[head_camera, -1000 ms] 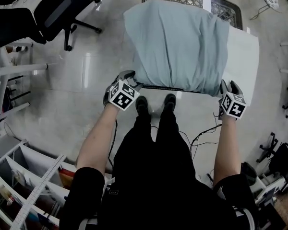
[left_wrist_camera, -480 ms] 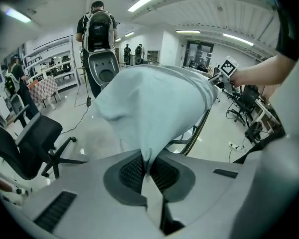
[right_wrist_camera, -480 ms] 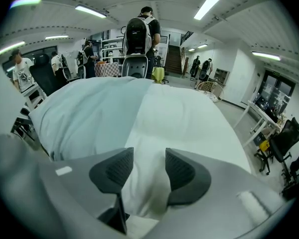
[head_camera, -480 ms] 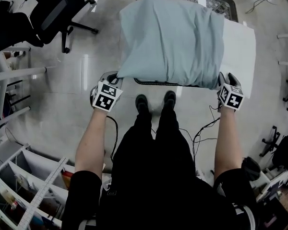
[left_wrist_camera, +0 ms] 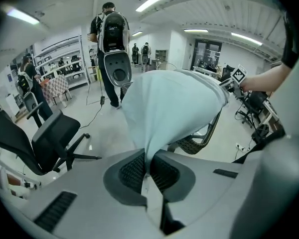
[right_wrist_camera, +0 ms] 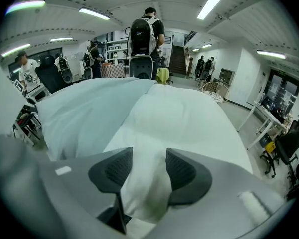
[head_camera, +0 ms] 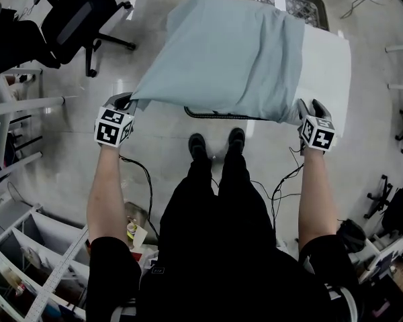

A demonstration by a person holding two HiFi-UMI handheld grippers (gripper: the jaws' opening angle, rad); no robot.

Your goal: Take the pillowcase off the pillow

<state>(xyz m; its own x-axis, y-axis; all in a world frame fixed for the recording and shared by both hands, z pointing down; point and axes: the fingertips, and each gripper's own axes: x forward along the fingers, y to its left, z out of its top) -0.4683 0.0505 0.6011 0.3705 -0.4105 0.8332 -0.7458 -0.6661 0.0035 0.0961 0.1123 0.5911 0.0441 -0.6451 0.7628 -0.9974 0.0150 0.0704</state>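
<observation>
Matt, pale blue cloth for the pillowcase (head_camera: 235,52), softly creased; smoother white cloth on the pillow (head_camera: 328,66). Glossy, light-reflecting floor (head_camera: 74,159). Matt grey plastic around the left gripper (left_wrist_camera: 148,159), with black, finely ridged pads (left_wrist_camera: 133,172) of rubbery look.

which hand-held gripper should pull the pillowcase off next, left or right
Left: the left hand-held gripper pinches the blue pillowcase edge; the right hand-held gripper clamps the white pillow, anchoring it.

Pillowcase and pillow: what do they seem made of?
The pillowcase looks like thin, matte, pale blue woven cloth, perhaps cotton: it drapes and creases. The pillow looks like white fabric over soft stuffing: it bulges where pinched.
</observation>
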